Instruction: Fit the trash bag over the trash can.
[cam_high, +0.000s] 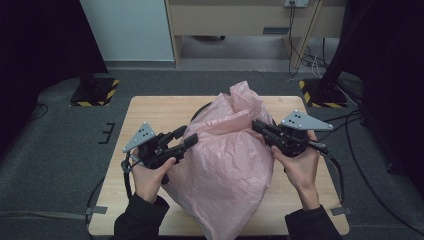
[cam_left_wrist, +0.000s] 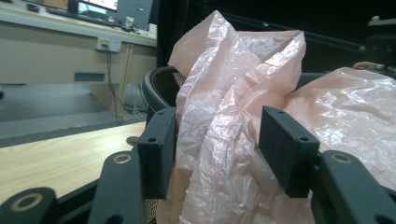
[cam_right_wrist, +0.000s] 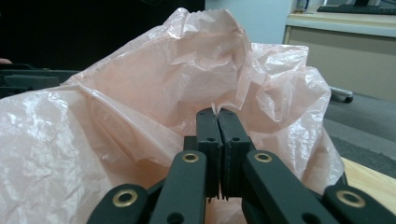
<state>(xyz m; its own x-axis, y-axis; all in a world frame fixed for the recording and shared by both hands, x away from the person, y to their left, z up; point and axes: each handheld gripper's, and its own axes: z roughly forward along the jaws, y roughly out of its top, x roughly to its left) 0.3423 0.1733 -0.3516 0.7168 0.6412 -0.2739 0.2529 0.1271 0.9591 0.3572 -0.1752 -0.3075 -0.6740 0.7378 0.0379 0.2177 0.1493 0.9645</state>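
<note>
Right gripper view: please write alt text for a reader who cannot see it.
The right claw is shut on a fold of the crumpled pink plastic bag, which rises ahead of it. A strip of the wooden table shows at lower right.

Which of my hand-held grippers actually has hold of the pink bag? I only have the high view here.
Observer: The right hand-held gripper does. In its own view the jaws are pressed together with a fold of the pink bag pinched at their tips.
Operator: And the left one?
Observer: The left hand-held gripper is open. Its jaws stand apart, with bunched film between them.
Operator: What is under the bag on the far side?
Observer: The left gripper view shows the rim of a black mesh basket behind the film, with the bag draped over it.
</note>
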